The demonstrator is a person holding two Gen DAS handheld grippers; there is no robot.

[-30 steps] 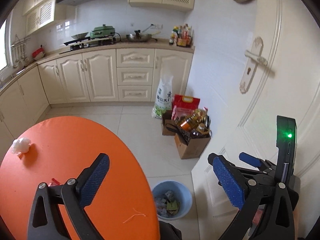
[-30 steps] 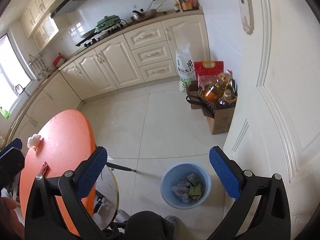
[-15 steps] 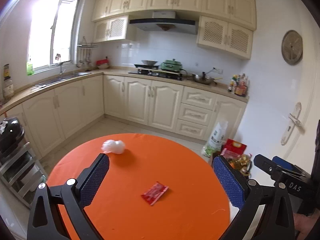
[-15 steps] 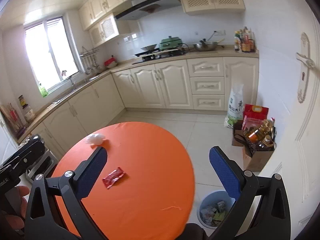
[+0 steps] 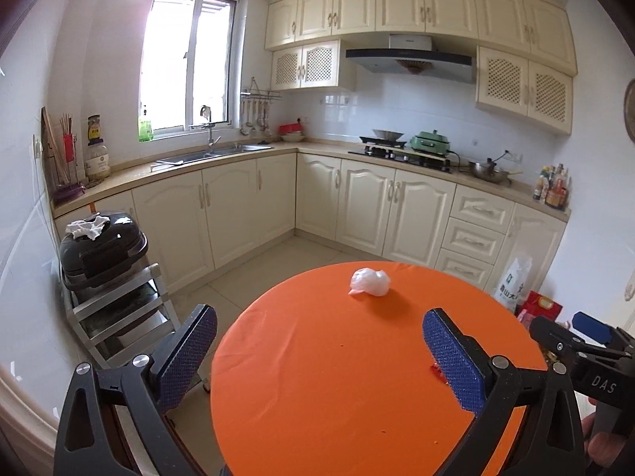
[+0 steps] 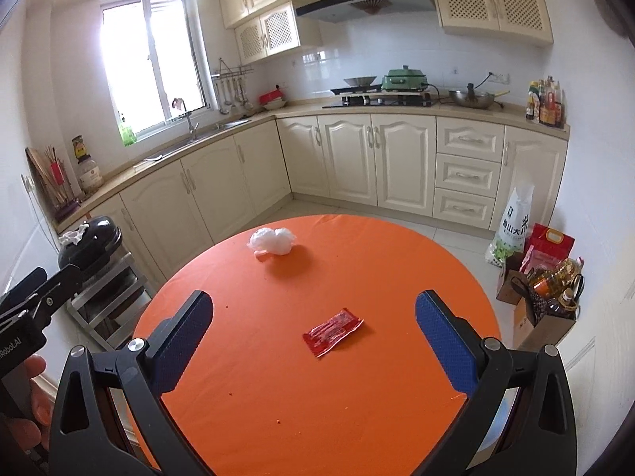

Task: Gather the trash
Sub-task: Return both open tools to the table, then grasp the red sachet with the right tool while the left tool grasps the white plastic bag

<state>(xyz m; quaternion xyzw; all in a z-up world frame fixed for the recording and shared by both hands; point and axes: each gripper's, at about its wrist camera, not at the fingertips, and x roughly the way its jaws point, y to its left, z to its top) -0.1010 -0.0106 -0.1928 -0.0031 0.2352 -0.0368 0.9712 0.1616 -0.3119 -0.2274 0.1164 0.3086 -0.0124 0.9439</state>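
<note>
Lying flat: glossy red wrapper [image 6: 332, 331] (rectangular) on smooth orange table [image 6: 357, 396].

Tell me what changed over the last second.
Both cameras swung up from the floor and the bin to face the orange table. The left gripper and right gripper came over the tabletop, jaws wide open and empty throughout. Nothing was picked up or dropped. The red wrapper and the white wad stayed on the table.
</note>
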